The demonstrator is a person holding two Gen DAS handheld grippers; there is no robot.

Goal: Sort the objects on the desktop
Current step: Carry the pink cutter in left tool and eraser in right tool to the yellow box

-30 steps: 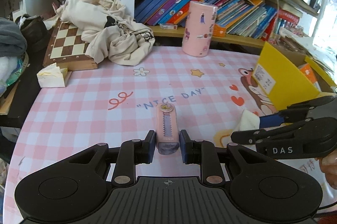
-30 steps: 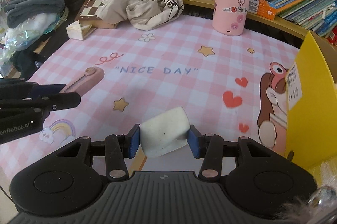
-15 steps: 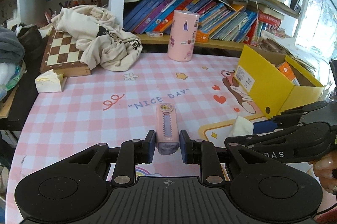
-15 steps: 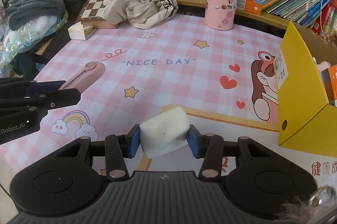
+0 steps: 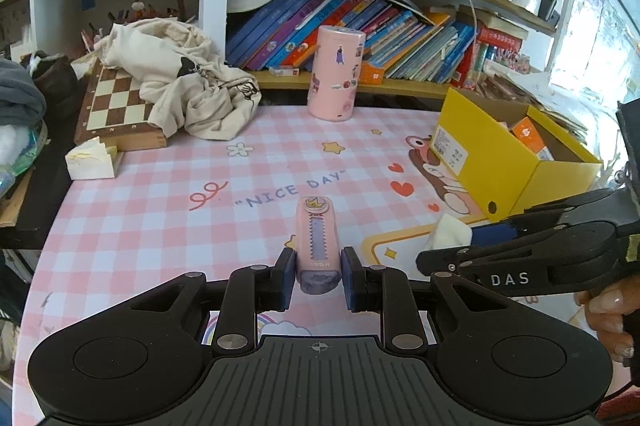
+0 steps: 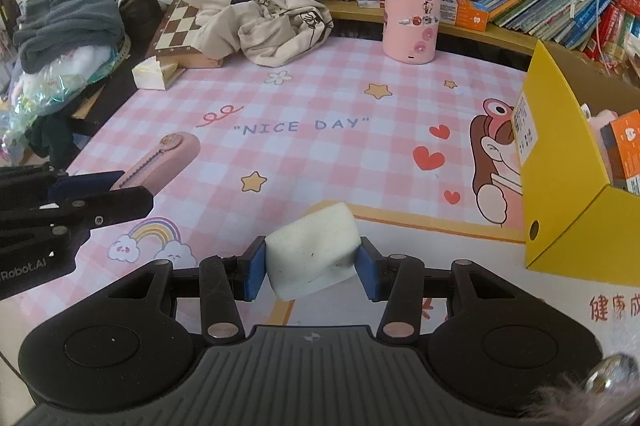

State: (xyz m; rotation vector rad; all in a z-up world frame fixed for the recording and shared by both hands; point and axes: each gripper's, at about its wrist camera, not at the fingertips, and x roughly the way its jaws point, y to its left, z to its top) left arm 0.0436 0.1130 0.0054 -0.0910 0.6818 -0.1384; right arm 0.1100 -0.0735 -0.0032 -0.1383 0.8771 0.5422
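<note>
My left gripper (image 5: 316, 274) is shut on a slim pink case (image 5: 317, 242) with a toothed purple strip and a star badge, held above the pink checked mat. In the right wrist view the same pink case (image 6: 168, 162) sticks out of the left gripper's fingers (image 6: 100, 210) at the left edge. My right gripper (image 6: 312, 266) is shut on a white sponge block (image 6: 312, 250), also lifted off the mat. From the left wrist view the white sponge (image 5: 452, 232) shows in the right gripper's fingers (image 5: 492, 230). A yellow open box (image 5: 516, 166) stands at the right.
A pink sticker-covered cylinder (image 5: 338, 72) stands at the back by the bookshelf. A chessboard (image 5: 116, 106) under a heap of cream cloth (image 5: 184, 86) fills the back left, with a small white tissue box (image 5: 90, 160) beside it. The yellow box (image 6: 560, 178) holds an orange packet (image 6: 624, 154).
Both grippers have drawn back and risen a little with their loads, so more of the mat and the yellow box shows. Neither grip has altered.
</note>
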